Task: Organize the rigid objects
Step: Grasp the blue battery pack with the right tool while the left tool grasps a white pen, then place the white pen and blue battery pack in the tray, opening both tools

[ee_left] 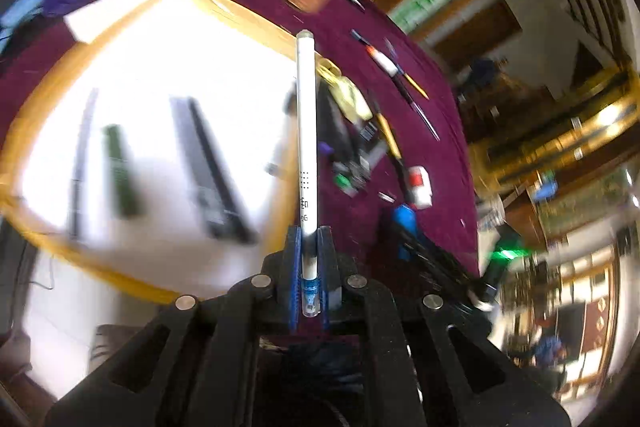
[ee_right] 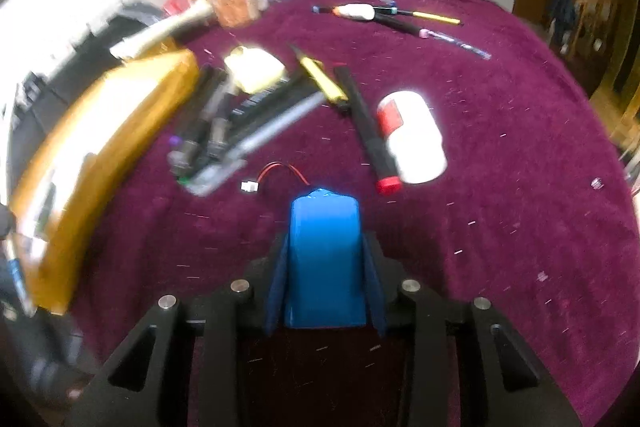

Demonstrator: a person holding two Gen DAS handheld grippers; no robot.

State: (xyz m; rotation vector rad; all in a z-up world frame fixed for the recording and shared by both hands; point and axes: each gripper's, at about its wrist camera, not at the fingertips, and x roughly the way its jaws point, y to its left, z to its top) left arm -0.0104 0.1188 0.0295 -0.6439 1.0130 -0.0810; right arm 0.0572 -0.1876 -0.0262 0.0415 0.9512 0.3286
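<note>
Left hand-held gripper (ee_left: 309, 251) clamps one white pen (ee_left: 306, 131); right hand-held gripper (ee_right: 325, 267) clamps one blue battery pack (ee_right: 325, 259). One white bottle (ee_right: 416, 139) at 1 o'clock on tabletop (ee_right: 500, 187).

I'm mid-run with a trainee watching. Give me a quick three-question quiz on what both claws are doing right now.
1. True or false: the left claw is shut on a white pen.
2. Multiple choice: the right claw grips which item? A) a white bottle with a red label, B) a blue battery pack, C) a yellow-handled knife.
3. Fill in: the white pen points out over the wooden-rimmed ____ with a white floor.

Key: 1 true; 2 B, its red and black lead trails onto the maroon tablecloth; 3 tray, which already holds several dark, blurred items.
</note>
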